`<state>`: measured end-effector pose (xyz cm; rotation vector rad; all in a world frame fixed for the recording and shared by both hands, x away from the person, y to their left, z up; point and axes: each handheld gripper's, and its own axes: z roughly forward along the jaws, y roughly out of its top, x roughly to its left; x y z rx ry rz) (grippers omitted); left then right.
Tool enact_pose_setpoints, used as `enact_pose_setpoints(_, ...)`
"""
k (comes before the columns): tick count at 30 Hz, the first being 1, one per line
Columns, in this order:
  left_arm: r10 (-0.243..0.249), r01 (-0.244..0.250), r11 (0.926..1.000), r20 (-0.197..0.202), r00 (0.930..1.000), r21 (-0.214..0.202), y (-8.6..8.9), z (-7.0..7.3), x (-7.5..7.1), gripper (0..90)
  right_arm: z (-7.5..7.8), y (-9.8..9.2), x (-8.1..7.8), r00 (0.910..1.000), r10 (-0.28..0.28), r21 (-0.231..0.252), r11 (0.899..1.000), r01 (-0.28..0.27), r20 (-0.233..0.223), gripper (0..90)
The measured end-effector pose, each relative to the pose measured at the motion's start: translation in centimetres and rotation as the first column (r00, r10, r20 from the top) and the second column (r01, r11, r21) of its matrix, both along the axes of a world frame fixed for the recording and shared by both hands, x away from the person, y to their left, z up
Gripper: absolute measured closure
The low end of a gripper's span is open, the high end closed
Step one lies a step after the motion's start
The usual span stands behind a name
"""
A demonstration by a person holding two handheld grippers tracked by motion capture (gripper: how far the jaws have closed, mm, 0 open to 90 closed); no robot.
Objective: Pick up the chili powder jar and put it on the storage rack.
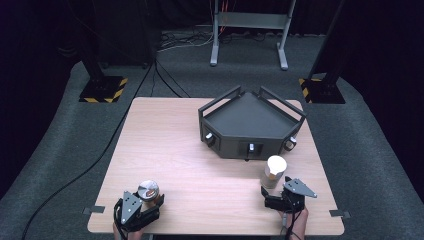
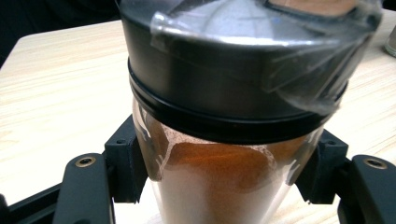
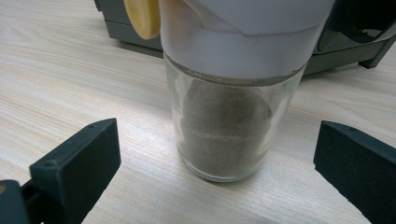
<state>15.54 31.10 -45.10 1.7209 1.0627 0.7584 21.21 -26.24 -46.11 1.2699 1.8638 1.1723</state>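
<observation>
Item, near left corner of wooden table [image 1: 165, 130]: glass spice jar [image 2: 219, 182] of rust-brown powder, black lid [image 2: 233, 88] patched with clear tape, pinched at the glass below the lid by left gripper [image 1: 142, 207], pads [image 2: 128, 168] pressed to both sides. Jar seen from above as a silvery disc [image 1: 148, 190].

Item, near right edge: glass shaker [image 3: 229, 126] of grey-brown powder, white cap [image 1: 276, 165] with yellow tab [image 3: 142, 16], upright on the tabletop. Right gripper [image 1: 274, 192] spread wide, jaws either side of the glass and well clear of it, nothing pinched.

Item, far centre: dark angular tray [image 1: 295, 117] with raised rails and front knobs, just behind the shaker.

Risks, judged: smooth tapering glass liable to slip down through the left pads if tilted or jolted; loose tape no assurance of a sealed lid, so powder spill possible. Off-centre closing on the right likely to nudge the top-heavy shaker over or push it against the tray.
</observation>
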Motion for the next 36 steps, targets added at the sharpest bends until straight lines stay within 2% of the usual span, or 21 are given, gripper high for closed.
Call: enact_pose_setpoints(36,-0.074,0.075,0.997,-0.012,0.9972,0.022,-1.4,0.7,2.5,31.4,0.1,0.0,0.1,1.0,0.004,-0.004,1.0,-0.004,-0.005,0.0)
